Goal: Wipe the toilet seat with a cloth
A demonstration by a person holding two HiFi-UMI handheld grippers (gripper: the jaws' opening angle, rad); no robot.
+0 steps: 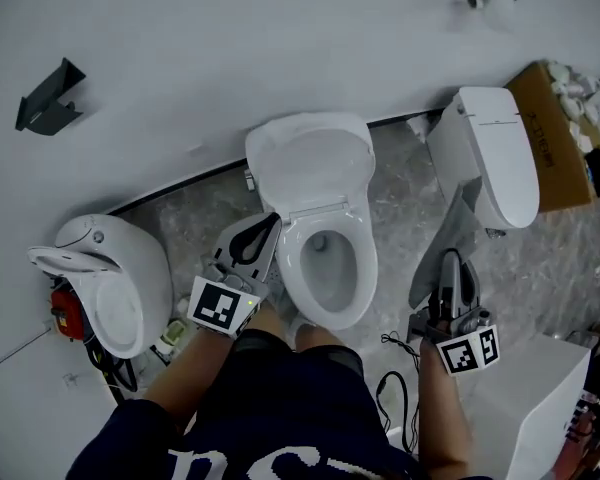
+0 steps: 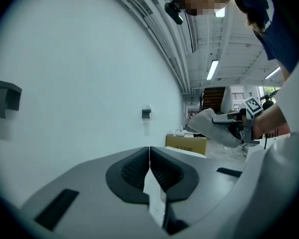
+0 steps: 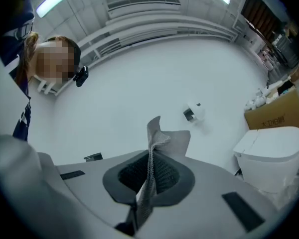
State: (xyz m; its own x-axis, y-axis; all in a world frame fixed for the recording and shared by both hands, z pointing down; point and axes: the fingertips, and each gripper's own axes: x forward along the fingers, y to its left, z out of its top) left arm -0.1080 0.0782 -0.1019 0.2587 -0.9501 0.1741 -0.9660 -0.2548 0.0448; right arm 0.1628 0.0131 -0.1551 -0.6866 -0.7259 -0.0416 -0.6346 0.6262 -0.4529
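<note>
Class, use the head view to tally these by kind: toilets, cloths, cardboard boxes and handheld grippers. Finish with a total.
Toilets: 3 (left toilet, middle toilet, right toilet)
Cloths: 1 (grey cloth)
Cardboard boxes: 1 (cardboard box)
Grippers: 2 (left gripper, right gripper)
Total: 7

The right gripper (image 3: pixel 149 176) has its jaws pressed together on a grey cloth (image 3: pixel 164 138). The fabric runs down between the dark ribbed pads, and a loose flap stands up past the tips toward 12 o'clock. A plain white wall fills the background. On it, at about 2 o'clock from the jaws, sits a small fixture (image 3: pixel 193 112), possibly a paper holder, though it is too small to be sure. A white toilet (image 3: pixel 271 153) stands at 3 o'clock, with a cardboard box (image 3: pixel 276 113) just above it. A person (image 3: pixel 50 59) leans in at 10 o'clock.
</note>
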